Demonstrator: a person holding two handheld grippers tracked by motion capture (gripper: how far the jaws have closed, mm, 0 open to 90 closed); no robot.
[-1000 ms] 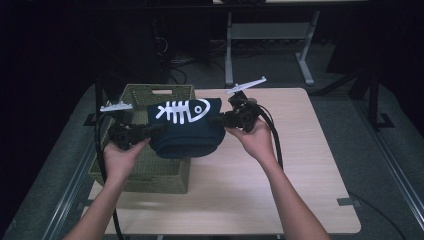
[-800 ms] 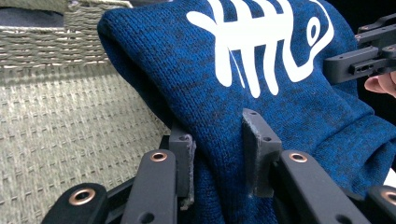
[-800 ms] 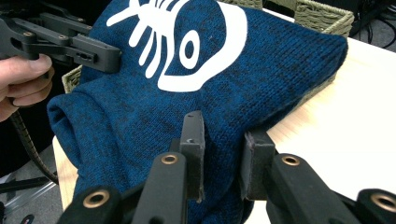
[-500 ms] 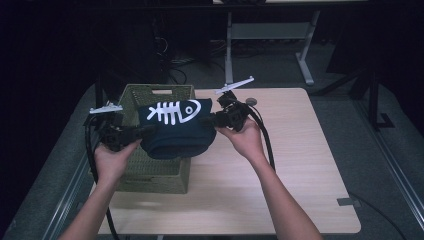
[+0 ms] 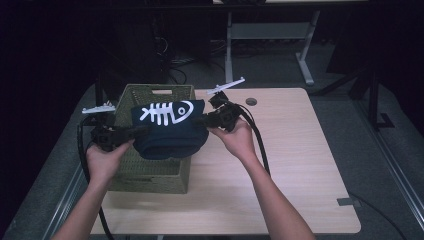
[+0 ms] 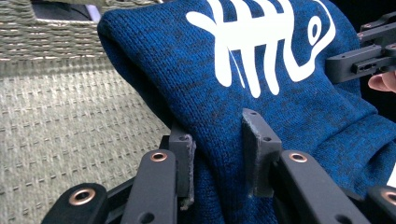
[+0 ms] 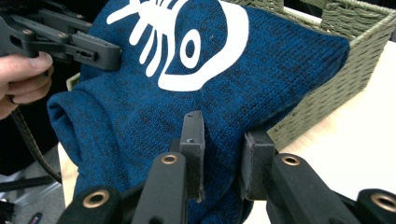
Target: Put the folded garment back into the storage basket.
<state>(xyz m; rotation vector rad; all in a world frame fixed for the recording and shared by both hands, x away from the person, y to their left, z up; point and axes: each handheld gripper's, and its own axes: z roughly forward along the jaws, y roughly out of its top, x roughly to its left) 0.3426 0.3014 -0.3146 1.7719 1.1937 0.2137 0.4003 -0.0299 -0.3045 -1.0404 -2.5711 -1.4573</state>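
A folded blue sweater is held clamped at opposite edges by the left gripper and right gripper, above the woven basket. Placement into the basket is judged in hand; lowering, then release of both jaws, is called for.

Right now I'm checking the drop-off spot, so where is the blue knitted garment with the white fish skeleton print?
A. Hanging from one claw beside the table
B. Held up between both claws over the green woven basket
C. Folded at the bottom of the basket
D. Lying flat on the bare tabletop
B: the blue knitted garment is pinched at its ends by the left claw and the right claw, hanging above the green woven basket.
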